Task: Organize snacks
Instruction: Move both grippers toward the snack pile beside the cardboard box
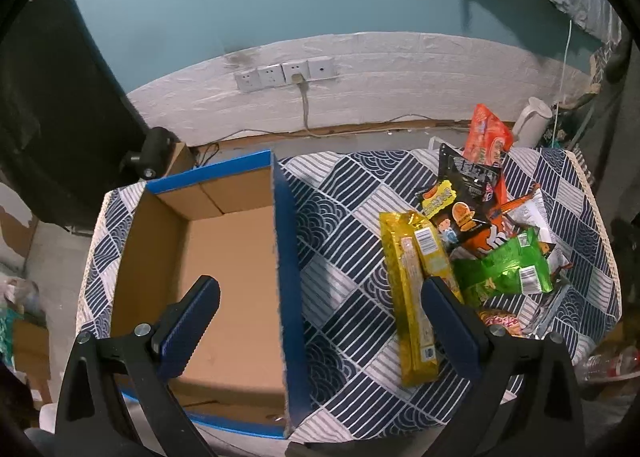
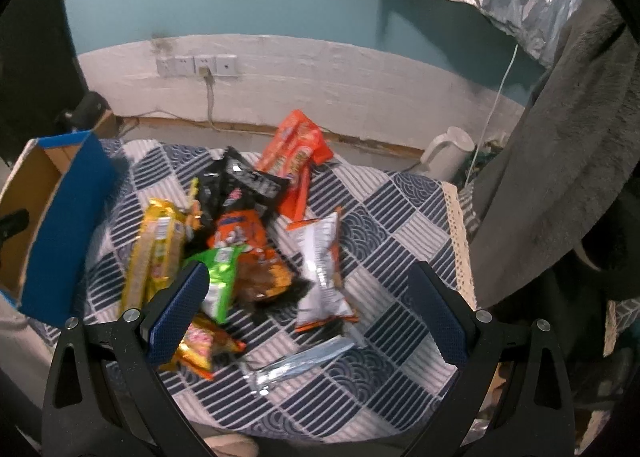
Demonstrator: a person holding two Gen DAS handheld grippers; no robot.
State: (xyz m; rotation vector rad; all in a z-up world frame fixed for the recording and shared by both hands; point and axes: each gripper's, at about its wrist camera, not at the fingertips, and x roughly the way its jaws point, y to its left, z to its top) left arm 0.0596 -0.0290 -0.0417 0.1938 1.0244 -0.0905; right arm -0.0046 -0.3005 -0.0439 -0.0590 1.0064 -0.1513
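An empty cardboard box with blue outer walls [image 1: 286, 257] stands on the left of the patterned table; it also shows at the left edge of the right wrist view [image 2: 60, 225]. A pile of snack packs lies to its right: a long yellow pack [image 1: 412, 297] [image 2: 154, 253], a green pack [image 1: 508, 269] [image 2: 218, 277], a black pack [image 1: 468, 181] [image 2: 240, 181], an orange-red pack [image 1: 486, 135] [image 2: 294, 153] and a white-orange pack [image 2: 324, 269]. My left gripper [image 1: 316, 321] is open above the box's right wall. My right gripper [image 2: 308, 313] is open above the pile, empty.
A blue-and-white patterned cloth [image 1: 348, 209] [image 2: 400, 225] covers the table. A clear wrapper [image 2: 300, 361] lies near the front edge. A white kettle [image 2: 448, 153] stands behind the table on the right. A grey fabric [image 2: 560, 161] hangs at the right. Wall sockets [image 1: 284, 73] are behind.
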